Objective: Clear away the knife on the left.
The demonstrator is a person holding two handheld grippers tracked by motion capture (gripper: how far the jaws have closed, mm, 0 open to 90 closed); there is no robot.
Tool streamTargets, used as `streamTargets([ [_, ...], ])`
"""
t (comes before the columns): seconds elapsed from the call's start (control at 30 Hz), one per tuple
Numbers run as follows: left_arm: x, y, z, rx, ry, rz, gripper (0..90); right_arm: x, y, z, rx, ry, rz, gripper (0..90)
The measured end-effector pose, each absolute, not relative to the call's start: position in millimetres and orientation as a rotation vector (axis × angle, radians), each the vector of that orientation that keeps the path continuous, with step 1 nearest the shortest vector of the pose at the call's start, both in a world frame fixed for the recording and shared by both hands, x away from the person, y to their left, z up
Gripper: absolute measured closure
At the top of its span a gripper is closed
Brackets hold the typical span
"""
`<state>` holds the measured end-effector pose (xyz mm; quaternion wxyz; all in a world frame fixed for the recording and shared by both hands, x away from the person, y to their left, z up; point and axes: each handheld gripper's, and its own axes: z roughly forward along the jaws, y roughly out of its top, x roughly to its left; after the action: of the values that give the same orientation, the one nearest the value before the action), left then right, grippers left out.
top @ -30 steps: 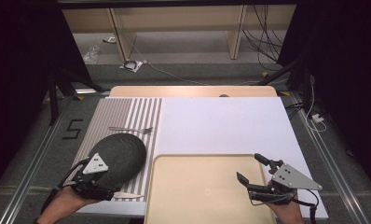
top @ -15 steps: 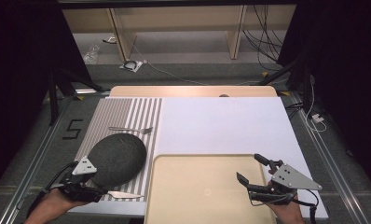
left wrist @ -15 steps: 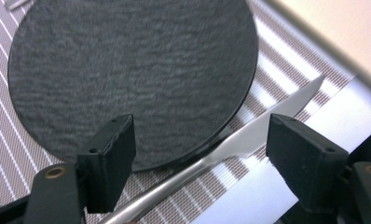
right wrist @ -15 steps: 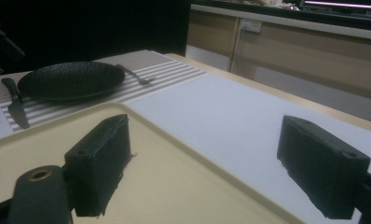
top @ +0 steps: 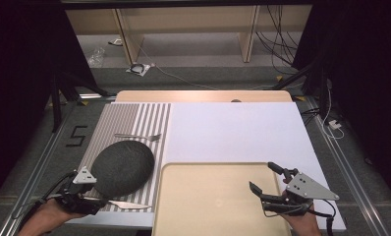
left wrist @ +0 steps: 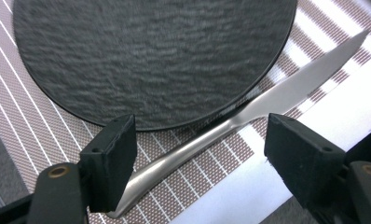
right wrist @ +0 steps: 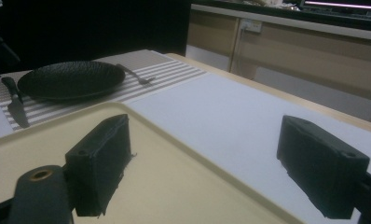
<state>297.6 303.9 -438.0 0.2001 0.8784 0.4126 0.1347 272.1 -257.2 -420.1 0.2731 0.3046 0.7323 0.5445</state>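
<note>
A dark textured plate lies on the striped placemat. A silver knife rests along the plate's near edge, and a fork lies beyond the plate. My left gripper is low at the knife's handle end, open, with the handle between its pads and untouched. Its jaws have just been closing a little. My right gripper hovers open and empty over the right part of the beige tray.
A white mat covers the table's middle and right, beyond the tray. The wooden table edge runs along the far side. Dark floor with cables and shelf legs lies past it.
My left gripper has slid left and toward the near edge, off the plate and down to the knife's handle. The right gripper has stayed put.
</note>
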Motion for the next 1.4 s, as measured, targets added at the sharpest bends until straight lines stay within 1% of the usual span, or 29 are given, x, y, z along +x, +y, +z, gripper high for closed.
streamTargets([
  [0.1, 299.2, 302.3, -443.7, 2.516, 1.149, 0.376, 26.7, 272.3, -257.1, -420.3, 0.815, 1.970, 1.463, 18.4],
  [0.63, 311.6, 310.7, -455.2, 2.559, 1.207, 0.278, 29.7, 273.2, -256.8, -420.7, 0.810, 1.975, 1.465, 18.4],
  [0.7, 313.2, 310.4, -456.3, 2.559, 1.215, 0.253, 31.5, 273.2, -256.7, -420.7, 0.815, 1.975, 1.468, 18.5],
  [1.07, 323.9, 305.5, -466.8, 2.609, 1.206, 0.178, 34.7, 272.9, -255.6, -420.9, 0.808, 1.988, 1.466, 18.8],
  [1.2, 324.4, 303.7, -466.8, 2.622, 1.201, 0.171, 35.2, 273.5, -255.9, -421.3, 0.809, 1.985, 1.471, 18.9],
  [1.27, 324.9, 303.3, -466.0, 2.629, 1.194, 0.153, 38.8, 273.8, -255.9, -421.3, 0.806, 1.983, 1.469, 18.9],
  [1.37, 324.9, 300.6, -465.8, 2.654, 1.185, 0.156, 38.9, 273.8, -255.7, -421.3, 0.805, 1.984, 1.469, 18.9],
  [1.4, 324.9, 300.0, -465.3, 2.667, 1.177, 0.157, 40.5, 274.0, -255.5, -421.5, 0.807, 1.985, 1.471, 18.9],
])
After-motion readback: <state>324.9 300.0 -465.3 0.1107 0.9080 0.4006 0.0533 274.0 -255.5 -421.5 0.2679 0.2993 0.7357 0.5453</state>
